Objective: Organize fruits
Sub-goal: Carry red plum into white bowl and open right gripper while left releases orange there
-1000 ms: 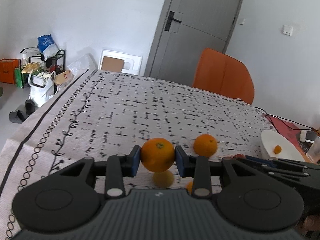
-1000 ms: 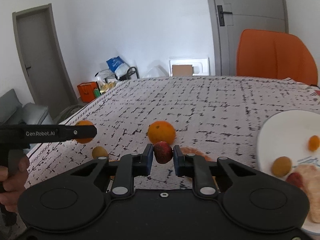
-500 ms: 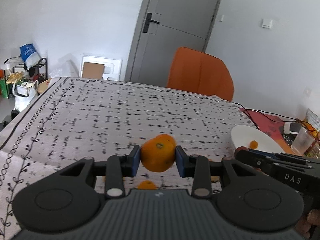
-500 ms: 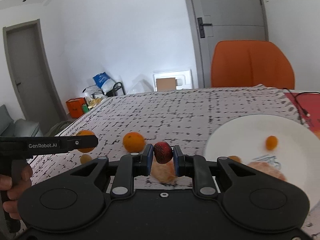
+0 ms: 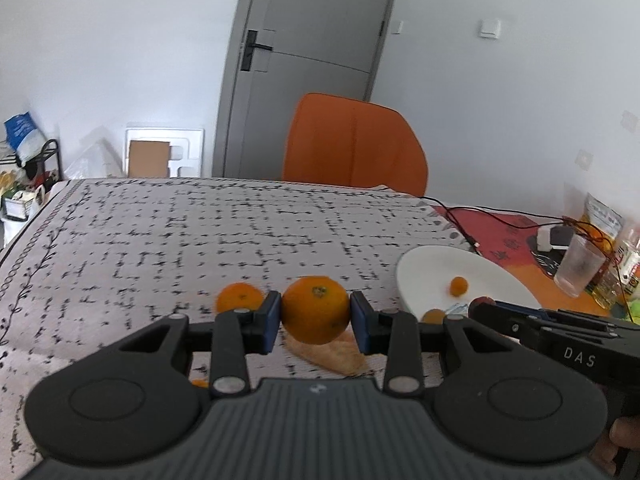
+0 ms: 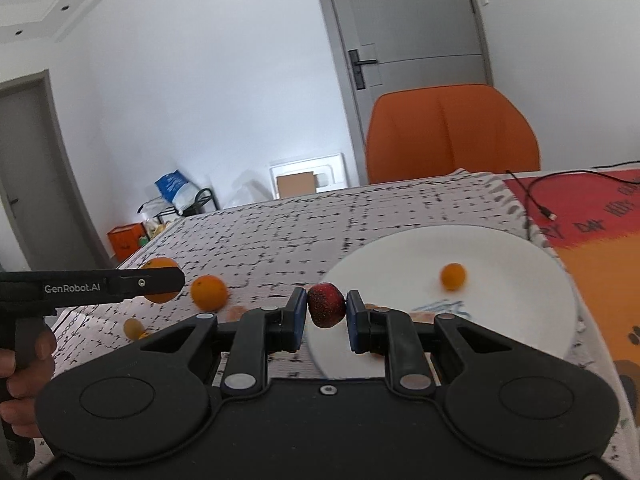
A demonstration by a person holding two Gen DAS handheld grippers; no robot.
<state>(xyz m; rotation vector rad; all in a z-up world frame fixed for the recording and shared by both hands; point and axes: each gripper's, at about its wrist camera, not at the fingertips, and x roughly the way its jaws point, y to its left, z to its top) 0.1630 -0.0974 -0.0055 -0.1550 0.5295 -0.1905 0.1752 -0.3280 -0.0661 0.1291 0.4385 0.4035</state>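
Both tools are swinging toward the white plate (image 6: 520, 264), which a second ago sat off at the right edge of each view and is now spreading out just beyond the right tool (image 6: 327, 316). I am keeping the right tool clenched on a small dark-red fruit (image 6: 326, 305), its blue pads pressing both flanks, with the plate's near rim directly under and ahead of the fruit. I am keeping the left tool (image 5: 315, 316) clamped on a large orange (image 5: 315, 309), held clear of the tabletop (image 5: 200, 232); the plate lies ahead and to the right of it, with the right tool's dark body crossing between. A second orange (image 5: 239, 297) is lying just beyond the left pad, and a peeled pale piece (image 5: 332, 354) is showing below the held orange. On the plate, a small orange fruit (image 6: 453, 276) is resting beyond and right of the red fruit. To do this well, I judge I should bring the red fruit lower over bare plate before letting go, since round fruit will likely roll, then clear the right tool so the left one has room. The views are blurring, so slowing down seems wise.
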